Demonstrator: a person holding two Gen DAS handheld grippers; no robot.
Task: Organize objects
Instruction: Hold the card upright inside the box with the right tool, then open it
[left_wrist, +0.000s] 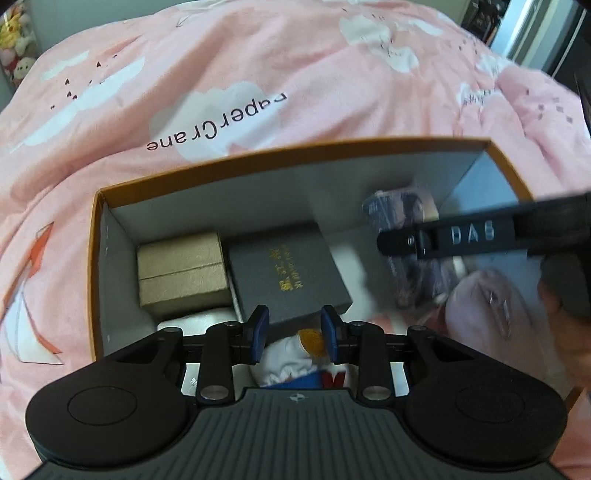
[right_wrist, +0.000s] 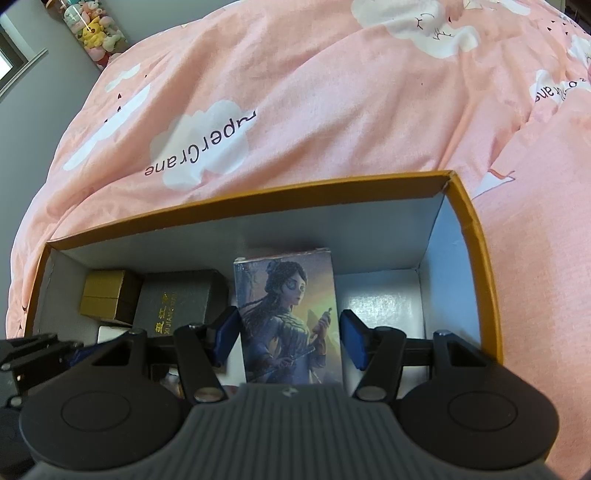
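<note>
In the left wrist view, a pink bed cover (left_wrist: 258, 66) printed with white clouds fills the upper frame. An orange-rimmed cardboard box (left_wrist: 96, 266) with grey inner walls sits on it. At the left of the box interior lies a small tan box (left_wrist: 181, 271), touching a dark grey box with gold lettering (left_wrist: 286, 275) just to its right. At lower centre, the left hand-held gripper (left_wrist: 294, 334) hangs over the box with its blue-padded fingers a narrow gap apart, gripping nothing; a white, orange and blue plush toy (left_wrist: 306, 356) lies below the gap. At the right, the other gripper's black arm crosses the frame above a blurred picture card box (left_wrist: 399, 210) and a pink soft item (left_wrist: 484, 310).

In the right wrist view, the tan box (right_wrist: 107, 295) and the dark grey box (right_wrist: 177, 302) sit in the left part of the orange-rimmed box (right_wrist: 476, 236). At centre the card box (right_wrist: 288, 317), showing an illustrated woman, stands upright between the fingers of the right hand-held gripper (right_wrist: 290, 338). The fingers are spread wide, with a visible gap on each side of the card box. Bare grey box floor shows at the right.
</note>
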